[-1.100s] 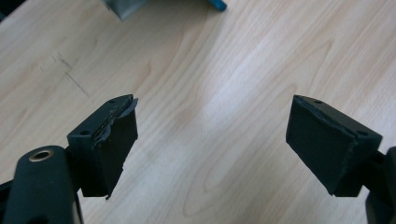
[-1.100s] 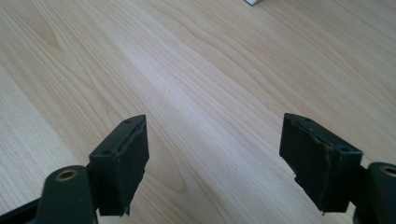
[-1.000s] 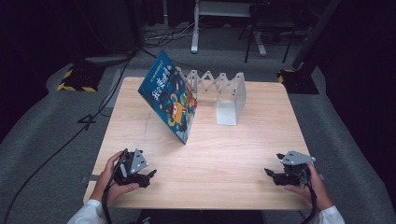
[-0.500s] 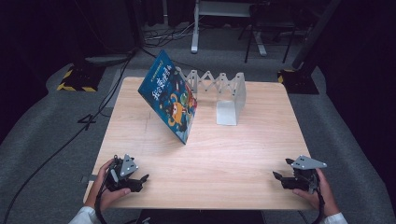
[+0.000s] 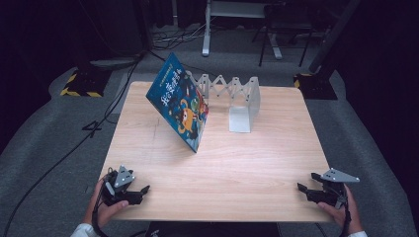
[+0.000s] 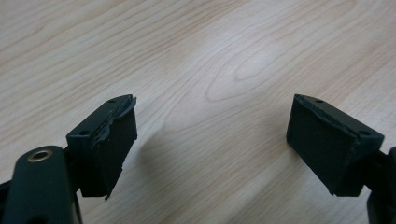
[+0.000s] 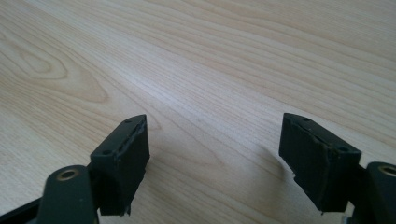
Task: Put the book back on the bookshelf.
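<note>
The book (image 5: 180, 107) leans against the folding rack (image 5: 237, 96) at the table's (image 5: 247, 163) far side, well apart from both grippers. Left gripper (image 5: 141, 191) and right gripper (image 5: 302, 188) sit at the near corners, jaws wide, empty. Both have drawn back toward the near edge since earlier. Bare wood lies between.

Left gripper (image 5: 145, 189) and right gripper (image 5: 300, 187), both wide open, low, far apart.
</note>
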`<state>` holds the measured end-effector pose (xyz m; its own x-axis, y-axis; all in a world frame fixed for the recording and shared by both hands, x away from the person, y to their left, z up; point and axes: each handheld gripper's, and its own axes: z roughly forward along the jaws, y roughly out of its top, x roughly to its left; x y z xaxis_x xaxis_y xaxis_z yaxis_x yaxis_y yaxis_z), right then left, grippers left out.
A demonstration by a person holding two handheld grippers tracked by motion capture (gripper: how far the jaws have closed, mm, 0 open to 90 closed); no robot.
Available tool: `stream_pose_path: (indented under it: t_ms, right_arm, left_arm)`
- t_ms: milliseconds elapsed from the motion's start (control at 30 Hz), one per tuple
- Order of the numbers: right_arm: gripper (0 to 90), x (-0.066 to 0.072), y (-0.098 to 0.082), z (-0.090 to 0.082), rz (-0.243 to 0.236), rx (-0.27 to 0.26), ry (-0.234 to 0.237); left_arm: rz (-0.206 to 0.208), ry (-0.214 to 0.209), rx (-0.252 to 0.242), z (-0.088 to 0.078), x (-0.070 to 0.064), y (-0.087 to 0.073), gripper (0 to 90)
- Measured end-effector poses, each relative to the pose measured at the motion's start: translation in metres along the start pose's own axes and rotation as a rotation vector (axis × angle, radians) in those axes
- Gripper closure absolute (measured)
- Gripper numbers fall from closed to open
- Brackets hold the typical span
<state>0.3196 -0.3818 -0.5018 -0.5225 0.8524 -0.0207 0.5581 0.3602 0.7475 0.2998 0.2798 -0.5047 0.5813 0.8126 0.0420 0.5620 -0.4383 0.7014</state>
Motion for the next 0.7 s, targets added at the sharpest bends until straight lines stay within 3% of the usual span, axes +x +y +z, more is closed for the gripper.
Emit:
stream_pose_path:
  t_ms: [133,700]
  right_arm:
    - [22.4,-0.0032,-0.0017,0.0021,0.034,0.003,-0.008]
    - [22.0,-0.0029,-0.0022,0.0017,0.038,0.005,-0.016]
  left_arm:
    - [-0.048,-0.033,0.011,-0.0014,0.0096,-0.0031,16.8]
    - [-0.052,-0.026,0.014,-0.0012,0.0094,-0.0029,16.2]
